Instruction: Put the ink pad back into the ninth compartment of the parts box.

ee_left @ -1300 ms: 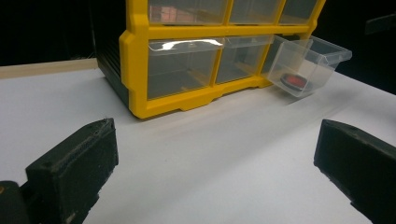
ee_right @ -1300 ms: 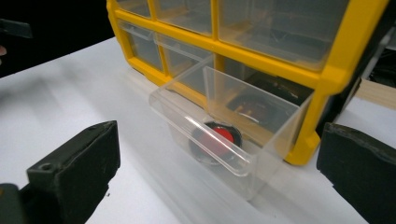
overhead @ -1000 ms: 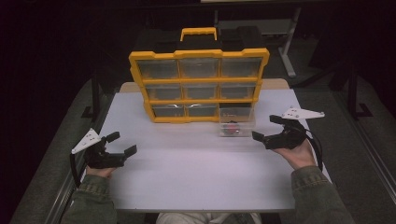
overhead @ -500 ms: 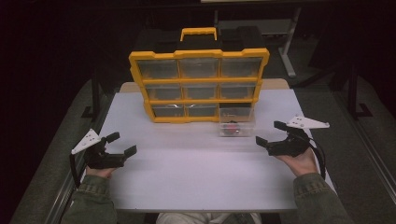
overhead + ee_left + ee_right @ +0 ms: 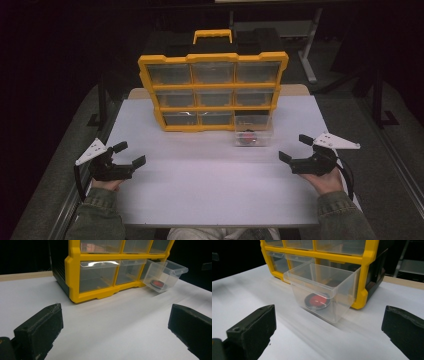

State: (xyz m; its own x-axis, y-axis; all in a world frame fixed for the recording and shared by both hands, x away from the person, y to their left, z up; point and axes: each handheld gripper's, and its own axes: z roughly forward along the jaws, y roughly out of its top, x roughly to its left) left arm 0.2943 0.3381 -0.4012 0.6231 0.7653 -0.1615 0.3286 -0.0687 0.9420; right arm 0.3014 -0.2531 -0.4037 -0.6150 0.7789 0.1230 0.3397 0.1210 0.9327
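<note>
A yellow organiser cabinet (image 5: 212,92) with clear drawers stands at the back of the white table (image 5: 210,185). Its bottom right drawer (image 5: 253,131) is pulled out and tilts down onto the table, with a round red and black object (image 5: 247,138) inside. The same drawer (image 5: 324,290) and red object (image 5: 317,301) are close ahead in the right gripper view, and the drawer (image 5: 165,275) is farther off in the left gripper view. My left gripper (image 5: 129,154) rests open near the table's left edge. My right gripper (image 5: 295,148) is open, to the right of the drawer, holding nothing.
The cabinet has a yellow carry handle (image 5: 213,35) on top. A wooden strip (image 5: 25,276) borders the table's far edge. Dark floor and a metal stand leg (image 5: 310,55) lie behind the table. Bare table surface stretches between my two grippers.
My right gripper has drawn back from the drawer toward the near right of the table. The left gripper has stayed put.
</note>
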